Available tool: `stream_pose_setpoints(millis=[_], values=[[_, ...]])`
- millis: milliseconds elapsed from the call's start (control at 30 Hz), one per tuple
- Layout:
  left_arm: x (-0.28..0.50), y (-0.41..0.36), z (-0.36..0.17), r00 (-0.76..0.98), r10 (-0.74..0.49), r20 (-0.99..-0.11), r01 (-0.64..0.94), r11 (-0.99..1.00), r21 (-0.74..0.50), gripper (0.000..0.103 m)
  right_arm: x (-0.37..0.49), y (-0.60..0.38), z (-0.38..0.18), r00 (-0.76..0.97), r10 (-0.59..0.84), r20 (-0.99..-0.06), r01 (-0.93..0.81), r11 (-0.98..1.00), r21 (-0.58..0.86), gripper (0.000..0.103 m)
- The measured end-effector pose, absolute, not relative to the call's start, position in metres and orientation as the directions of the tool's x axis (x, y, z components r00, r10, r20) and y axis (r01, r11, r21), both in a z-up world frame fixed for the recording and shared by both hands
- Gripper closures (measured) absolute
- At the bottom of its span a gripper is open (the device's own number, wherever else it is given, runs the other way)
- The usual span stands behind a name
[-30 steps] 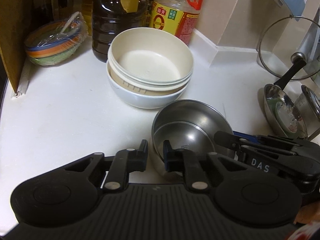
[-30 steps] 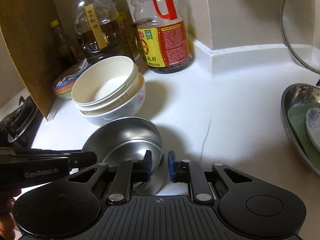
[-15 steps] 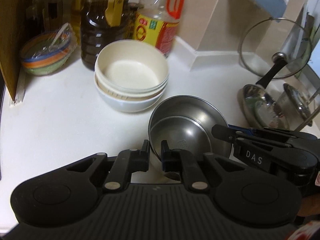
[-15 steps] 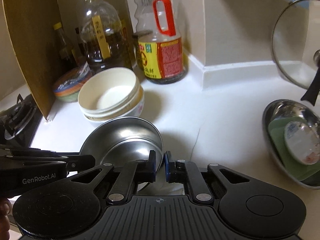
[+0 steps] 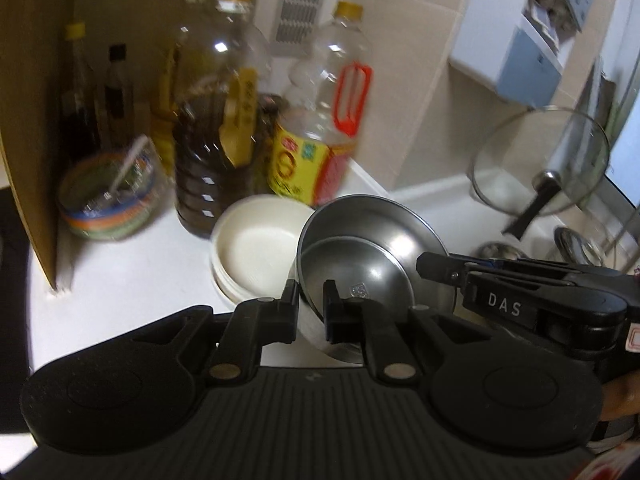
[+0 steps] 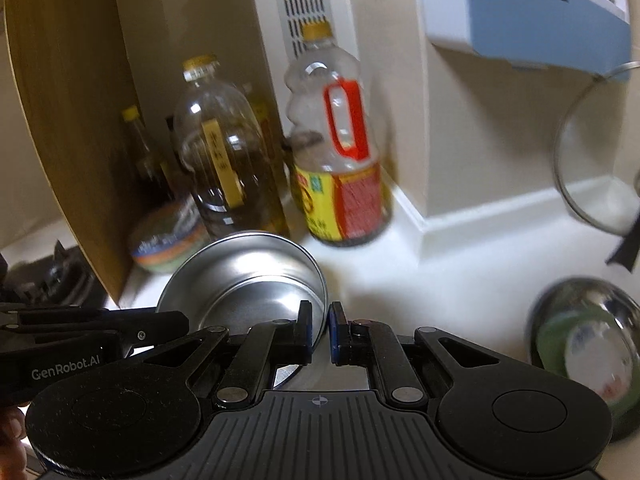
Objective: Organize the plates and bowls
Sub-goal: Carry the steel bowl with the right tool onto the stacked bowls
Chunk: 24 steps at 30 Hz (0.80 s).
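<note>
Now steel bowl (image 5: 372, 256) lifted off the counter (image 5: 132, 280), both hand-held grippers (image 5: 311, 312) (image 6: 320, 332) clamped on its rim.

We see a big oil bottle (image 5: 208, 152) in the counter corner. Just right of it stands a sauce bottle (image 5: 320, 128) with a red handle. Left of it rises a wooden board (image 5: 28, 120). Well to its right a glass lid (image 5: 540, 160) leans against the wall.

Twin wrist views, shared steel bowl (image 5: 372, 256)
</note>
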<state>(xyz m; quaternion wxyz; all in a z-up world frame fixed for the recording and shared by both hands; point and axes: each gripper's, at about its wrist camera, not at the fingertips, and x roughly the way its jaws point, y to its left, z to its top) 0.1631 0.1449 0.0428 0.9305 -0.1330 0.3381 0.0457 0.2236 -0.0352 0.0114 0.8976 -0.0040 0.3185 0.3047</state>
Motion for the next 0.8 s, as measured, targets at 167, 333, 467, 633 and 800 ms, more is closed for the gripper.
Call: stream_pose_setpoints(millis=[167,333,467,633,800], values=[[0.176,0.165,0.049,0.778,0.039,-0.627,-0.213,0.955,-0.205,0.093,0.242,-0.011,0.022,0.611,0.577,-0.542,-0.58,0.792,0.19,0.095],[0.189,0.18,0.043,0.769,0.062,-0.637,-0.244,0.949,-0.202,0.093,0.258,0.008,0.019,0.601,0.593,-0.535,-0.598,0.779,0.191,0.095],[0.196,0.188,0.035,0.76,0.06,-0.648,-0.25,0.946,-0.205,0.092,0.27,0.018,0.009,0.59,0.597,-0.544,-0.604,0.773,0.193,0.095],[0.202,0.193,0.028,0.749,0.056,-0.66,-0.25,0.946,-0.204,0.092,0.277,0.024,-0.002,0.572,0.596,-0.563,-0.602,0.772,0.205,0.095],[0.207,0.198,0.02,0.734,0.04,-0.678,-0.25,0.944,-0.215,0.092,0.282,0.027,-0.008,0.565,0.59,-0.577,-0.599,0.774,0.206,0.094]])
